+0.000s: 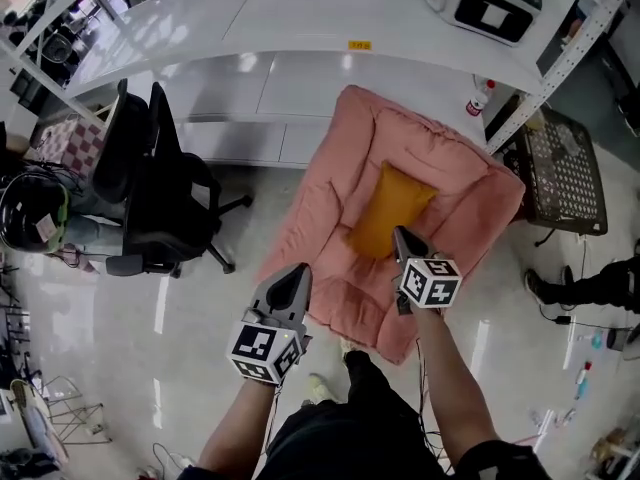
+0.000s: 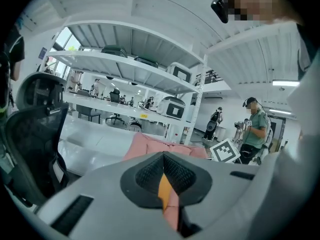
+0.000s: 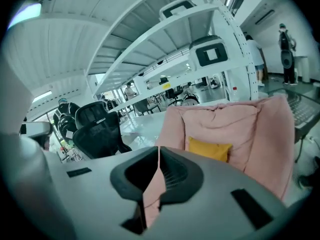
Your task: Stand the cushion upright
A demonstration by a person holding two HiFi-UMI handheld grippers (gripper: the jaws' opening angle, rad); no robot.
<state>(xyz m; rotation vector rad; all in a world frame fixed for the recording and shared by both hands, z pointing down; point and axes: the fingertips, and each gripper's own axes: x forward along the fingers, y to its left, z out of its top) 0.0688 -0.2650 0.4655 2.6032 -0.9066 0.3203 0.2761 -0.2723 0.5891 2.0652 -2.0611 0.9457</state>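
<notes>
One big pink cushion (image 1: pixel 450 183) is spread over the floor (image 1: pixel 120 308) ahead of both your grippers. Its near edge is closest to you, and its far edge is up against the front of the white shelf rack (image 1: pixel 250 83). From your right gripper's own view it rises ahead like a slope. A yellow pillow (image 1: pixel 390 208) sits in its sunken middle.

Your right gripper (image 1: pixel 399 234) hangs over the cushion, with its tip at the near right corner of the yellow pillow. Its jaws are closed together. A thin strip of pink fills the slit between them, and you cannot tell whether that is pinched cloth or the cushion beyond.

Your left gripper (image 1: pixel 297 273) is to the left of the right one and a little nearer to you. Its tip is over the cushion's near left rim. Its jaws are closed too, and a sliver of yellow and pink shows through the slit.

A black office chair (image 1: pixel 160 188) stands on the floor to the left of your left gripper, well apart from the cushion. A black mesh crate (image 1: pixel 565 173) sits to the right of your right gripper, just past the cushion's right corner. A white bottle with a red cap (image 1: pixel 480 96) stands ahead of that gripper and to its right, beside a rack post near the cushion's far right corner. A white and black appliance (image 1: pixel 490 3) rests on the upper shelf, farther ahead.
</notes>
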